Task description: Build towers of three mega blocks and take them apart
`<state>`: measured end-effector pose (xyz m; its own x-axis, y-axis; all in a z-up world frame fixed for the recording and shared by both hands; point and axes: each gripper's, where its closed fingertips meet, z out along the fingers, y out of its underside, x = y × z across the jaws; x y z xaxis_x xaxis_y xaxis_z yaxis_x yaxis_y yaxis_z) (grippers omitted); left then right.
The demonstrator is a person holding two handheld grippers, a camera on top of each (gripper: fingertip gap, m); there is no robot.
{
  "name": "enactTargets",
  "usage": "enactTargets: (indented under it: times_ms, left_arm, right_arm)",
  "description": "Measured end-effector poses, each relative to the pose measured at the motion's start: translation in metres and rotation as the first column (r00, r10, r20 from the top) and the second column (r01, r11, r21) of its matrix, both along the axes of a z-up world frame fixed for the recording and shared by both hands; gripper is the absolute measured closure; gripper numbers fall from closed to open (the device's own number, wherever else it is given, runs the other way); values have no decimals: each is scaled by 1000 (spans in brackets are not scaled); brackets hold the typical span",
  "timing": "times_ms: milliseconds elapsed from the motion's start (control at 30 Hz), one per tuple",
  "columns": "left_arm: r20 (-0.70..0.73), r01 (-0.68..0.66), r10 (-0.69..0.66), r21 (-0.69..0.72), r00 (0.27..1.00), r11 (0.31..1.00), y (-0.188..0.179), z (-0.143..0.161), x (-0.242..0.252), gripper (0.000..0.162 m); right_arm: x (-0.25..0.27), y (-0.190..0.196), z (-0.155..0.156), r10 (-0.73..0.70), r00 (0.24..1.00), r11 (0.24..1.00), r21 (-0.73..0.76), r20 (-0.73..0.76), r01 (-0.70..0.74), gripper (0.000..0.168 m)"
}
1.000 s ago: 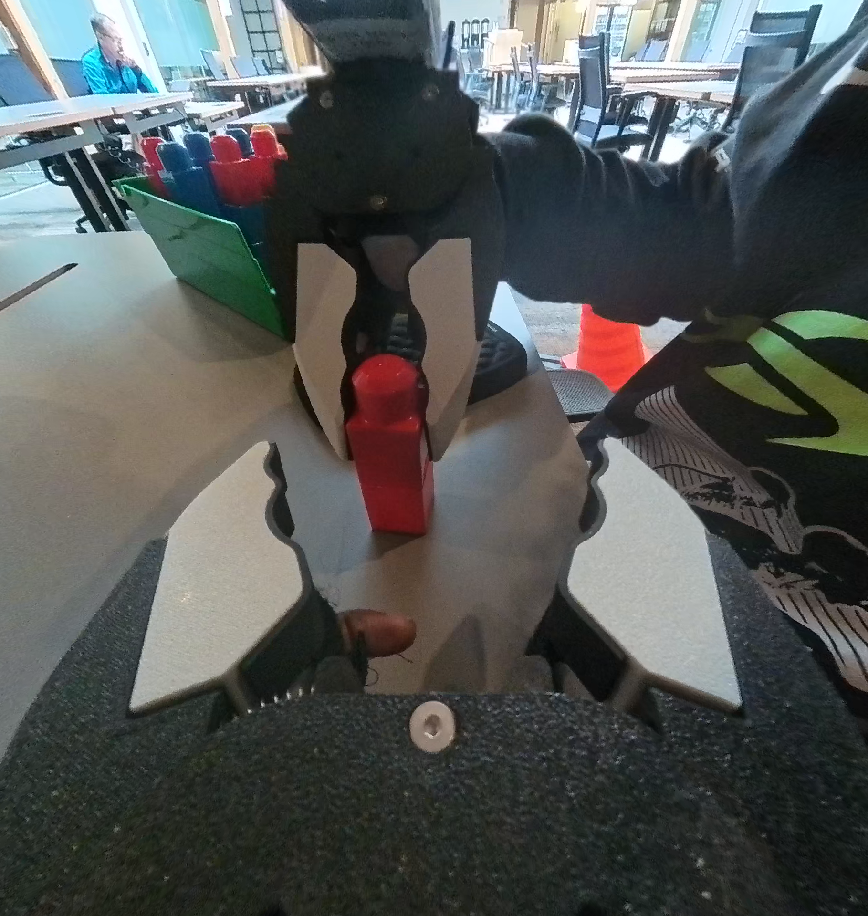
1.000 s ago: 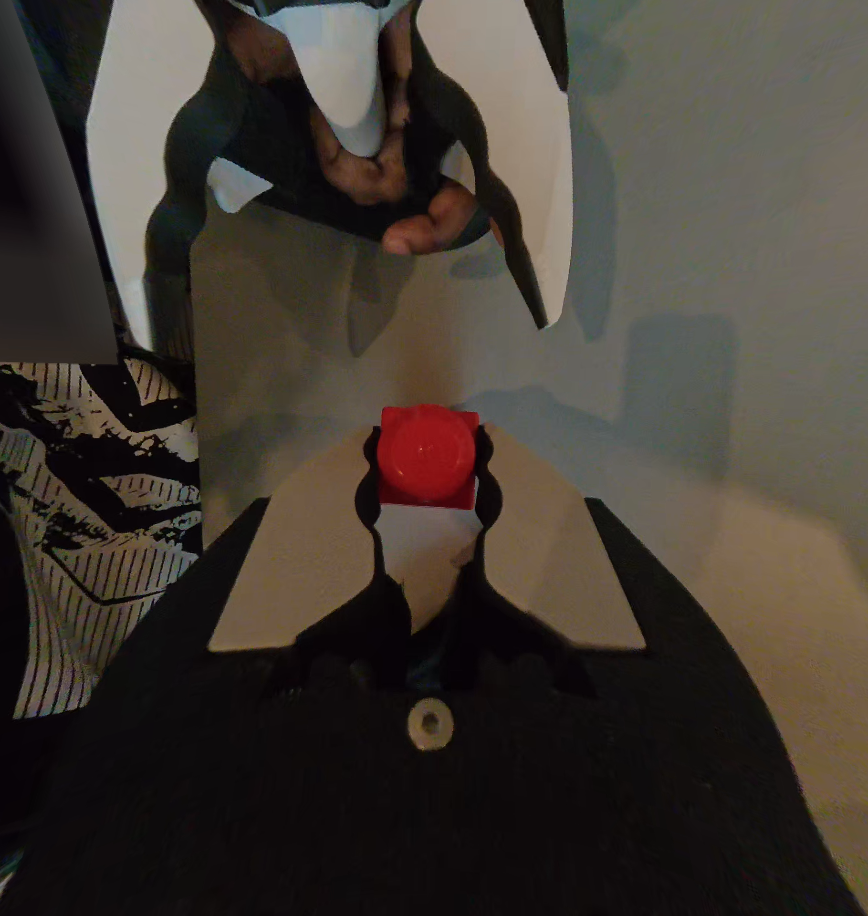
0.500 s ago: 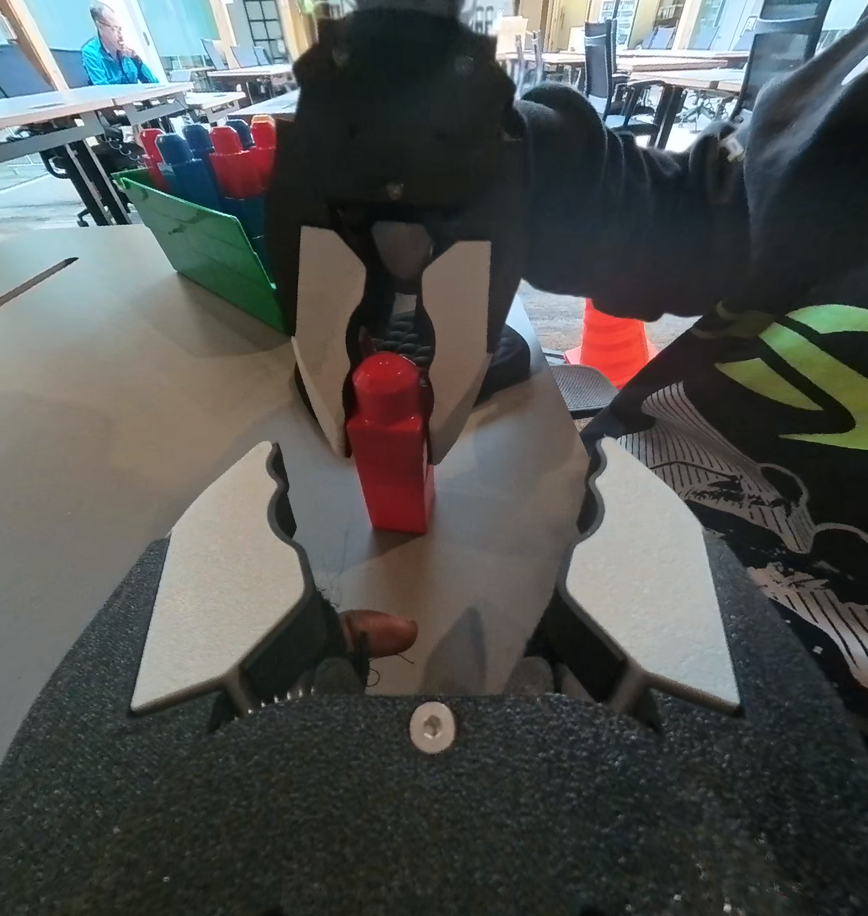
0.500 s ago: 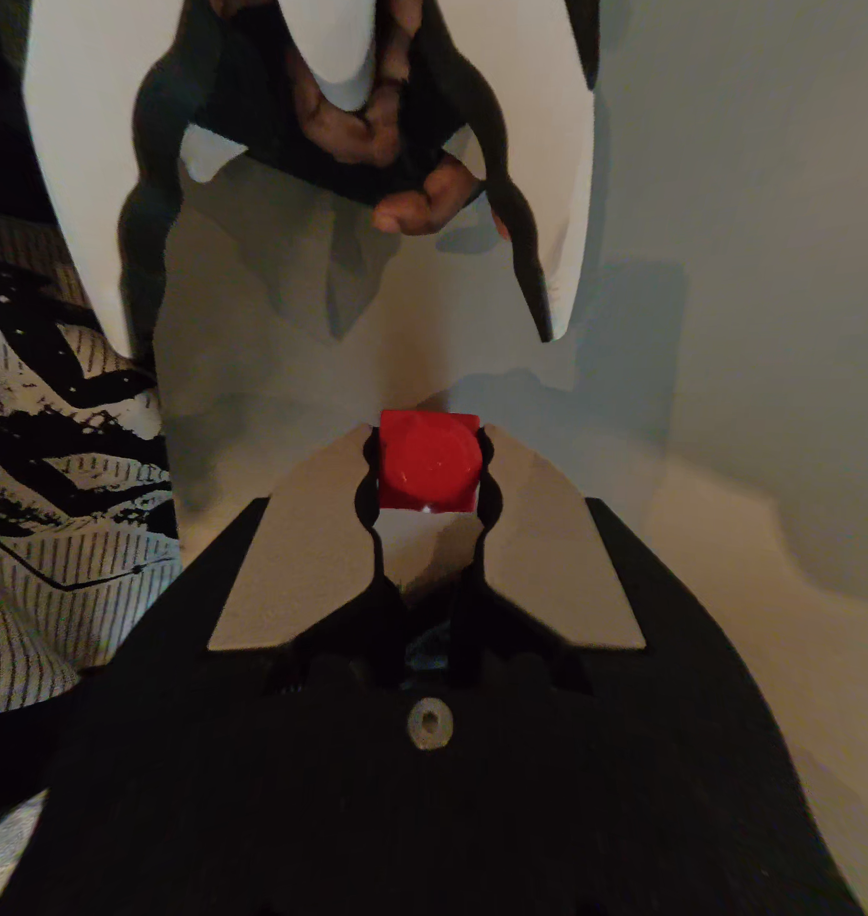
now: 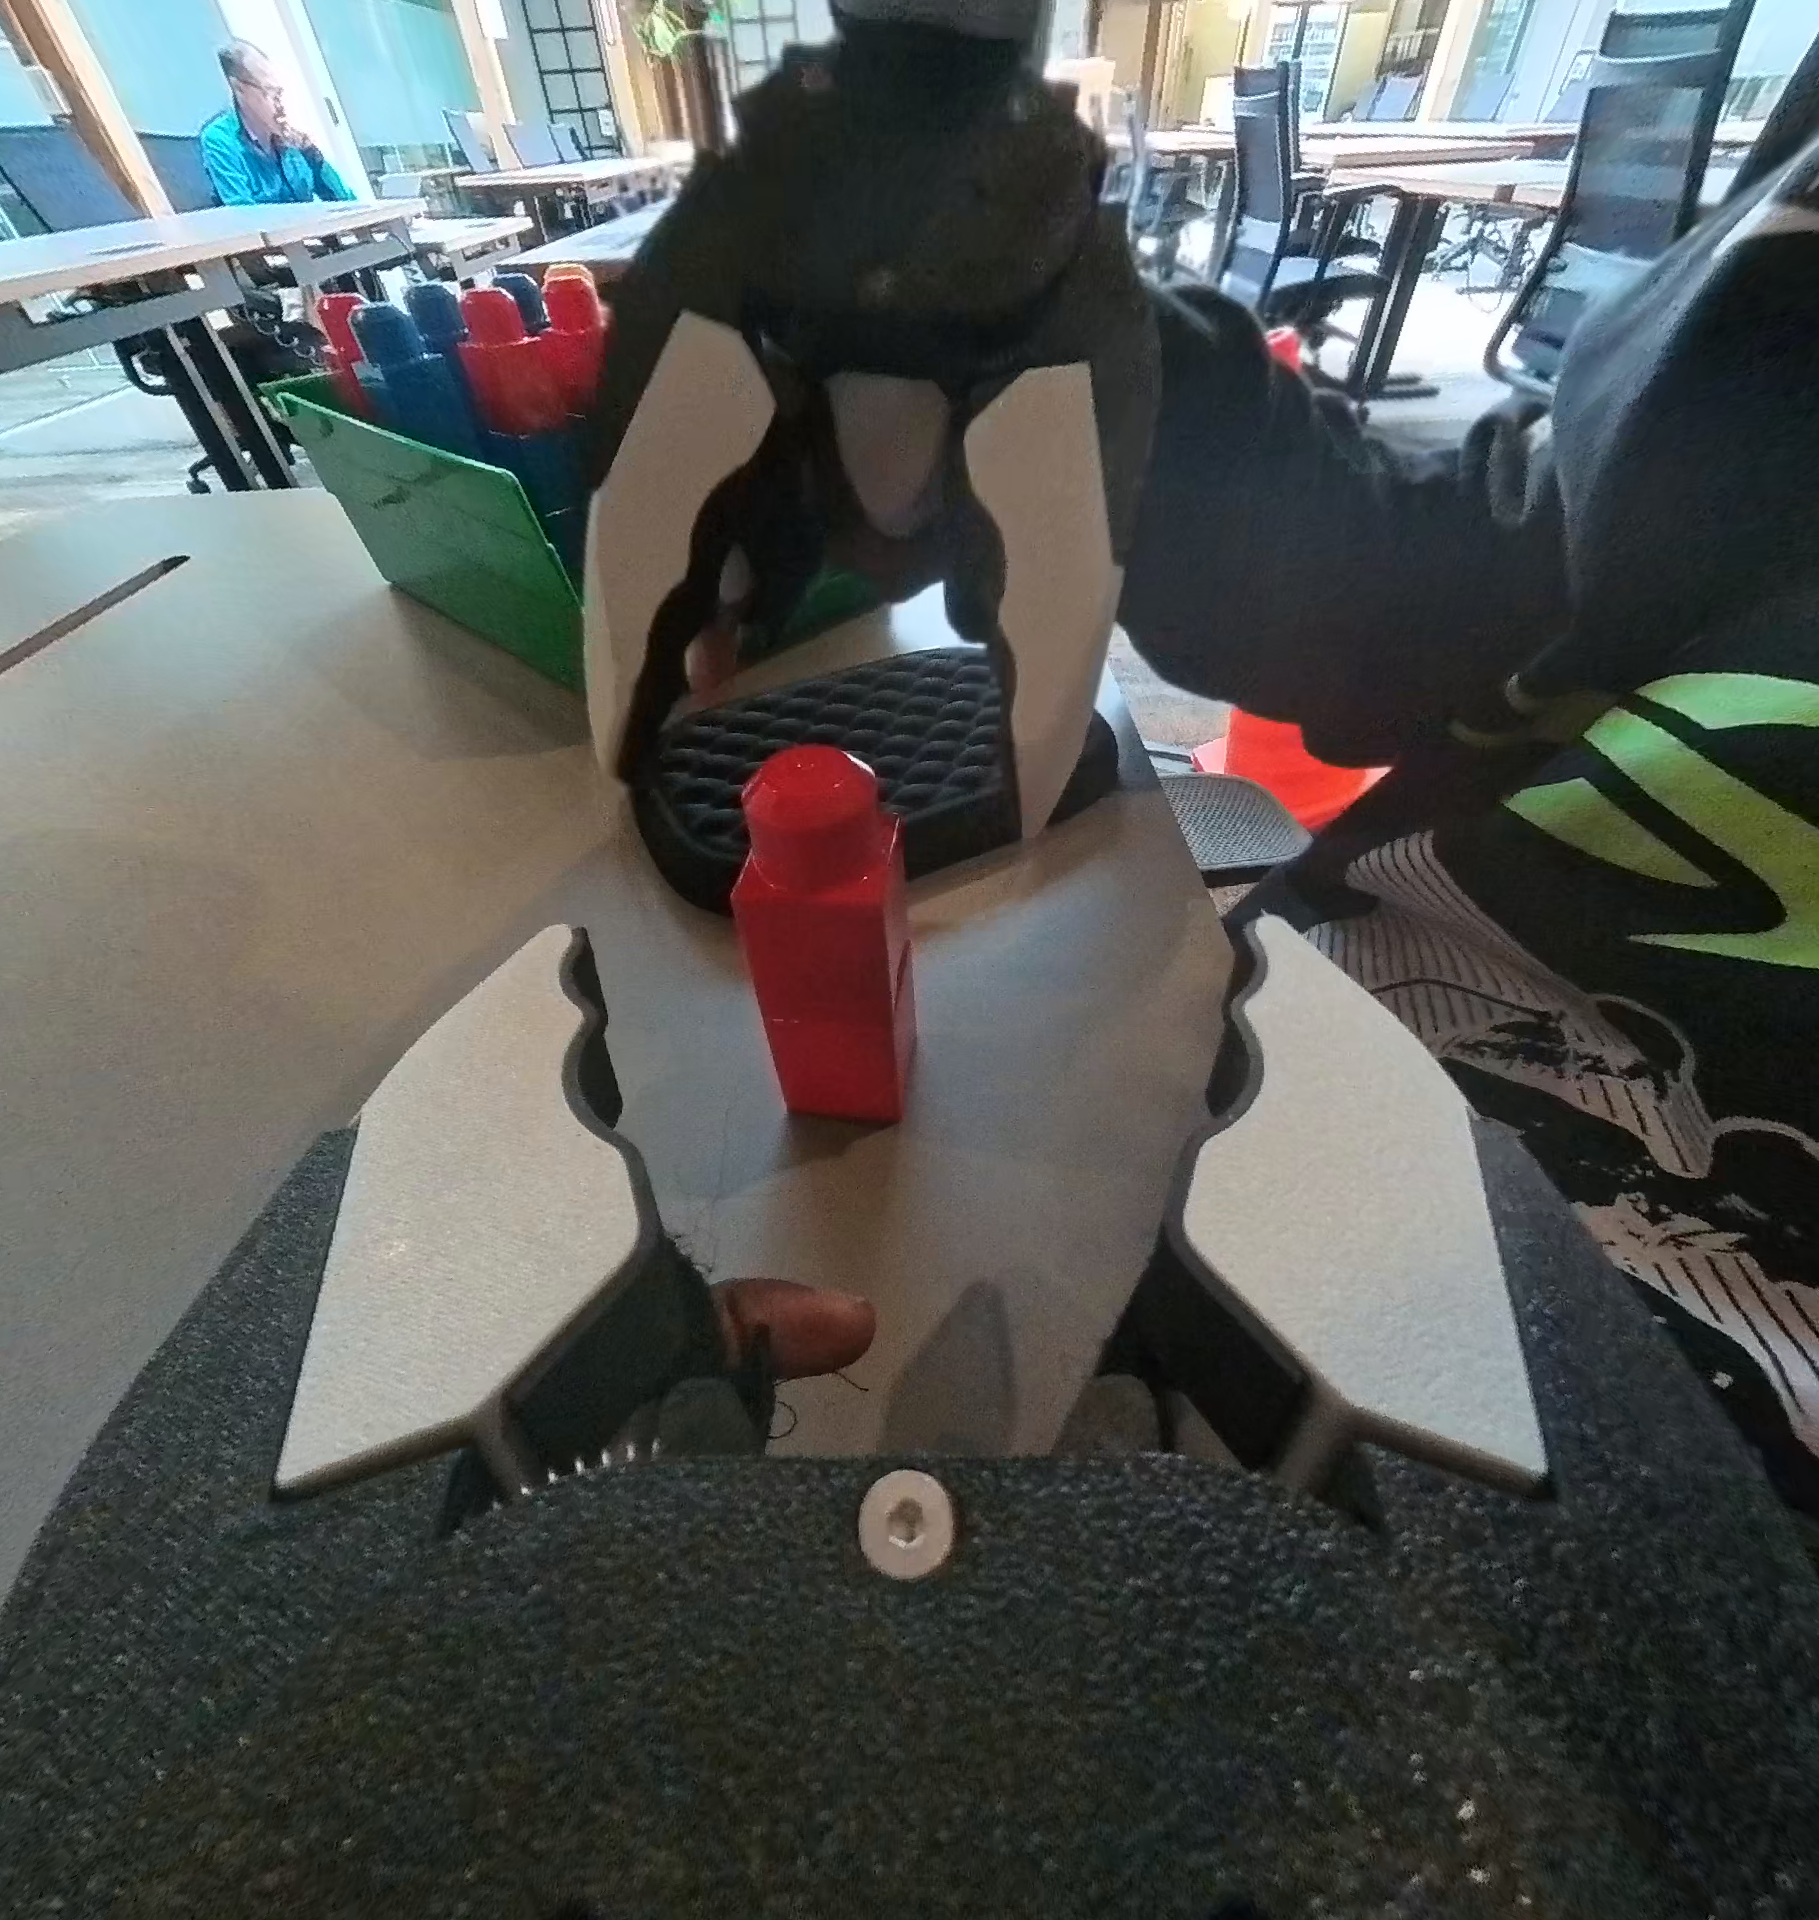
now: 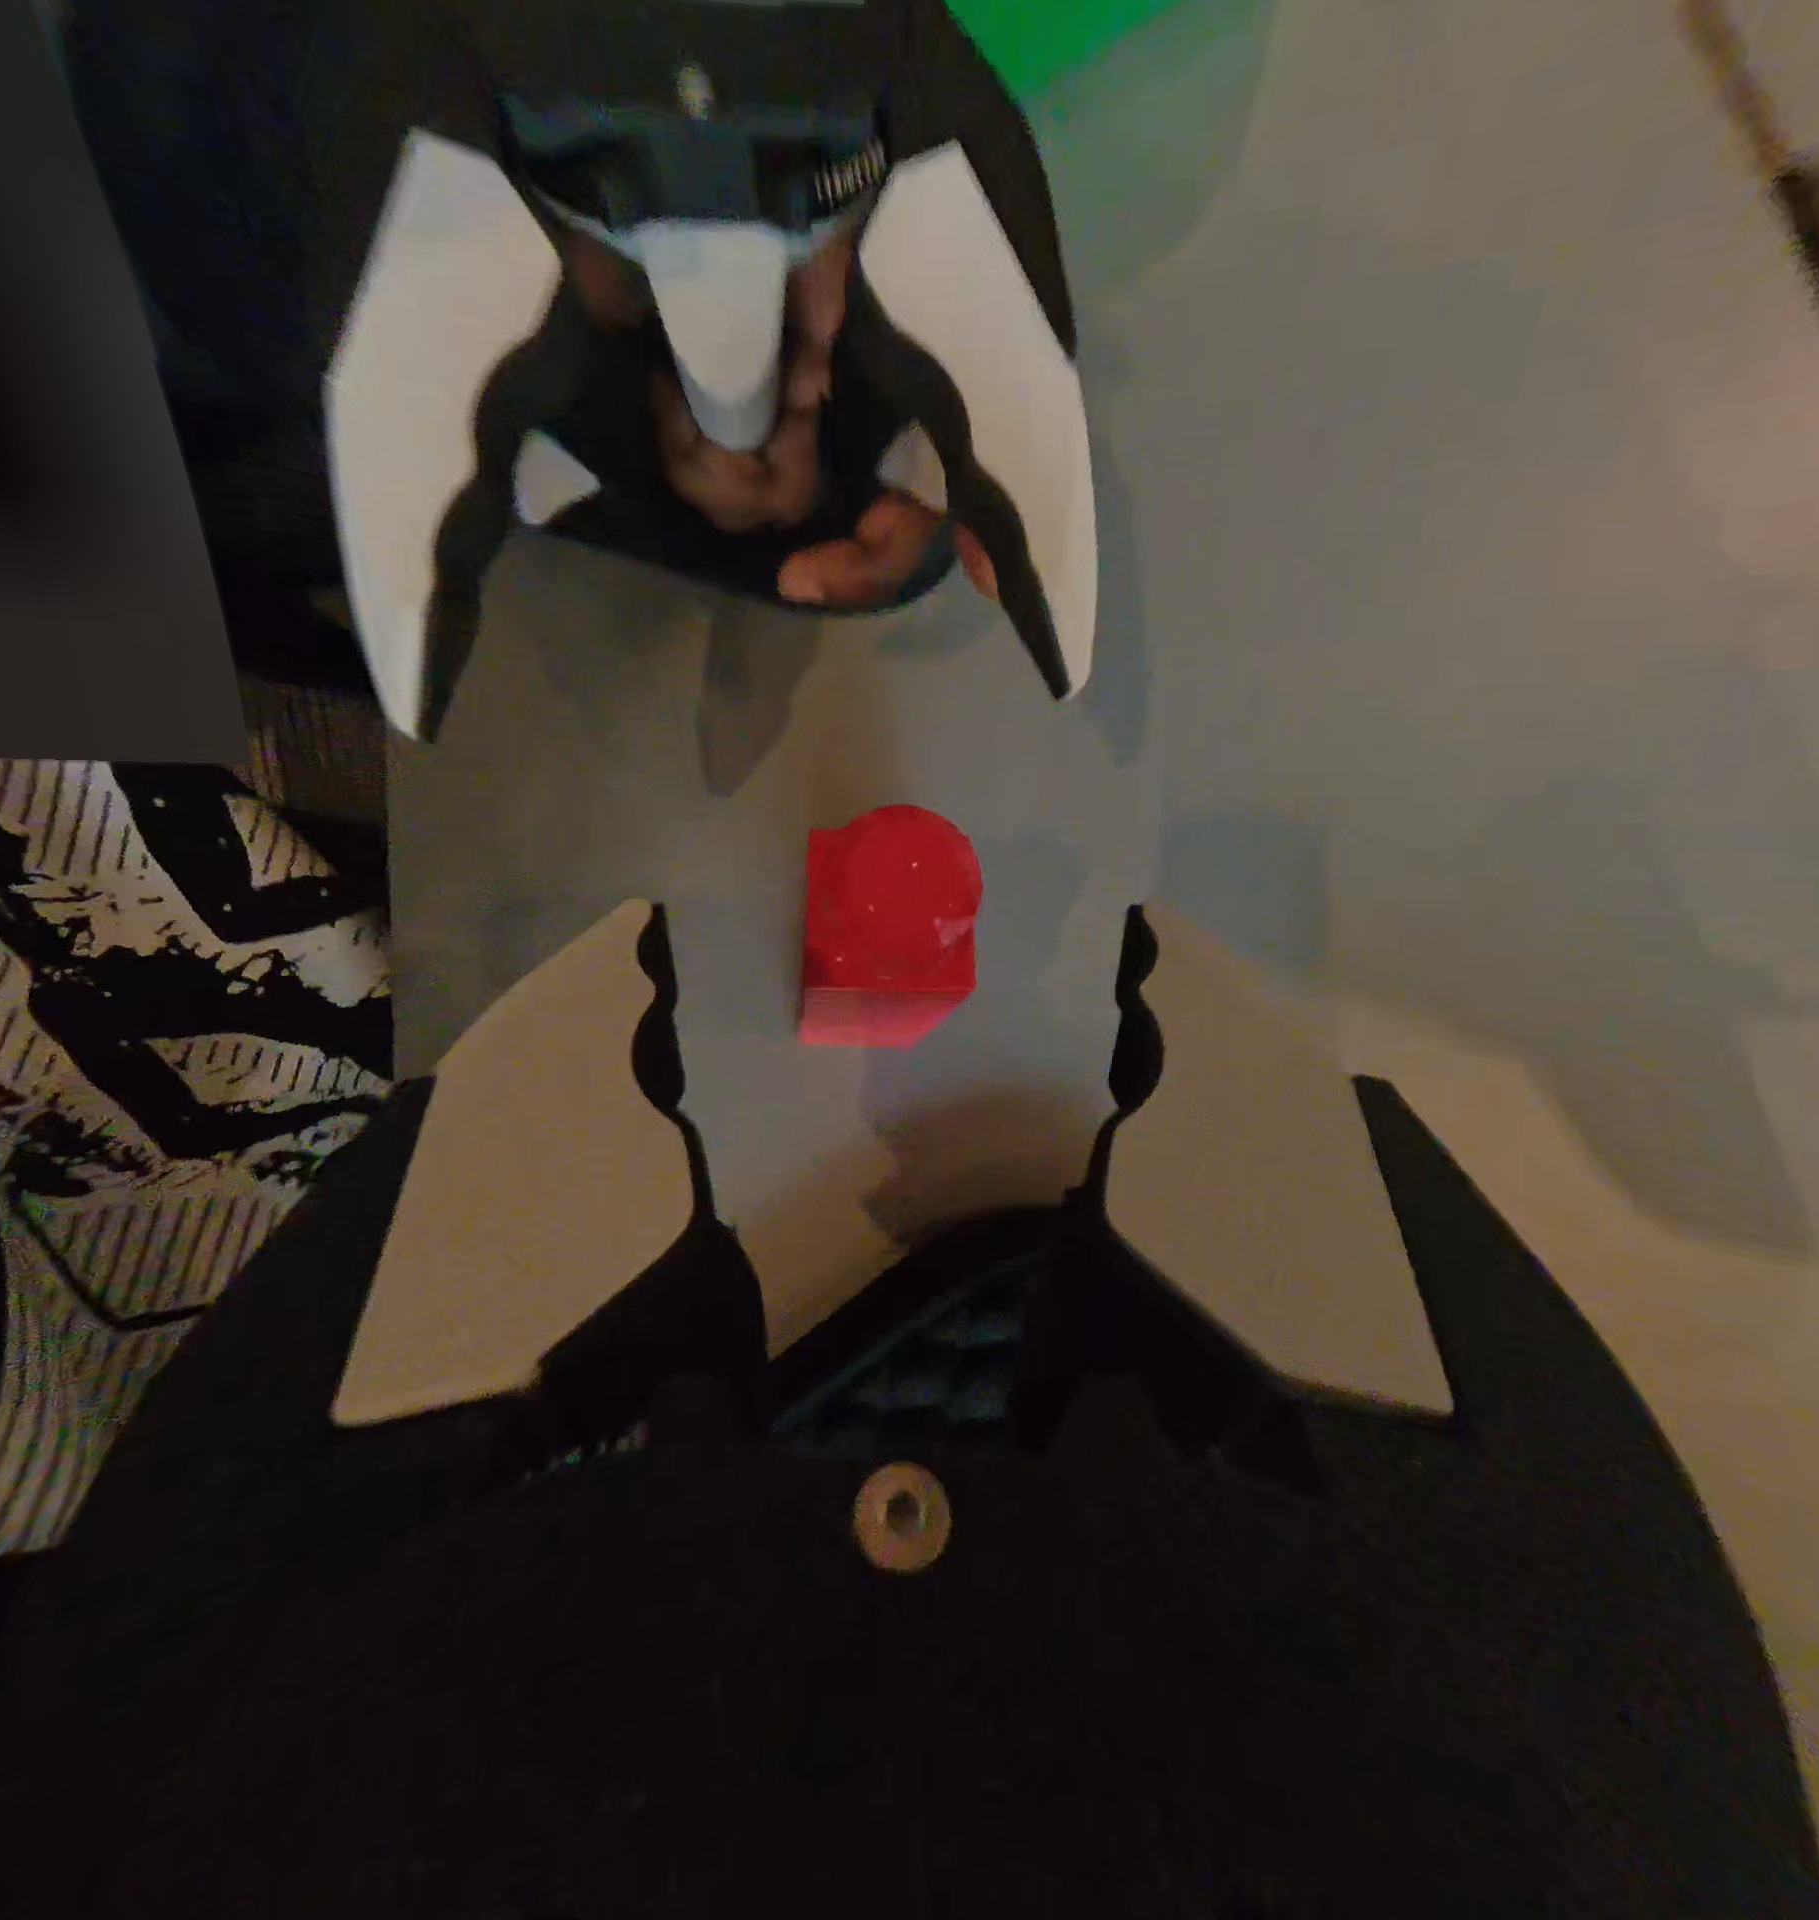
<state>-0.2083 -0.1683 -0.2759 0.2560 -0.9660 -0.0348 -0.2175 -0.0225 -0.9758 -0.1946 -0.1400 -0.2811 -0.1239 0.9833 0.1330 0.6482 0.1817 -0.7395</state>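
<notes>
A red tower (image 5: 832,977) of stacked mega blocks, with a seam low on its side, stands upright on the grey table (image 5: 209,883). My left gripper (image 5: 910,935) is open wide, low over the table, with the tower standing free between its fingertips. My right gripper (image 5: 822,800) hangs open above and behind the tower, touching nothing. In the right wrist view I look down on the tower (image 6: 889,925) between the open right gripper's (image 6: 894,914) tips, with the left gripper (image 6: 733,707) open beyond it.
A green bin (image 5: 448,530) holding red and blue blocks (image 5: 489,353) stands at the back left. A black mesh pad (image 5: 843,738) lies just behind the tower. The table edge and a person's torso (image 5: 1611,935) are at the right, with an orange cone (image 5: 1289,769) on the floor. Left tips to right tips: about 5 centimeters.
My right gripper was shut on the top of the red tower. It has opened, let go and lifted away. The tower stands alone; the left gripper stays open.
</notes>
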Motion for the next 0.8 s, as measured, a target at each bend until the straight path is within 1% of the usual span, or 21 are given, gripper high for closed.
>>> enactTargets:
  times_ms: [67,133,200,433,533,633,700,733,800]
  left_arm:
    - [3,-2,2,0,1000,1000,0,0,0,50]
    - [9,-2,2,2,1000,1000,0,1,-1,51]
    - [15,-7,7,6,1000,1000,1,3,-1,52]
    - [36,-24,24,1,999,1000,4,6,-3,52]
    - [62,-39,39,7,997,999,5,11,-5,52]
    - [83,-83,81,25,993,996,6,23,-13,52]
    - [72,-153,150,42,986,987,7,37,-27,54]
    - [58,-208,205,52,977,977,8,46,-39,56]
    - [4,-359,360,70,933,931,13,65,-73,60]
  right_arm:
    - [4,3,14,7,986,1000,2,-165,-6,85]
    - [10,5,25,0,951,999,-31,-309,-11,85]
    - [18,5,27,4,923,998,-57,-385,-28,84]
    - [34,8,12,-14,876,991,-123,-483,-52,75]
    - [36,10,9,-28,862,989,-142,-506,-51,77]
    - [38,10,12,-33,847,991,-127,-530,-41,83]
    - [39,10,13,-29,843,991,-124,-536,-44,84]
    - [39,10,13,-31,842,991,-125,-538,-44,85]
    - [39,10,13,-31,841,991,-128,-540,-45,86]
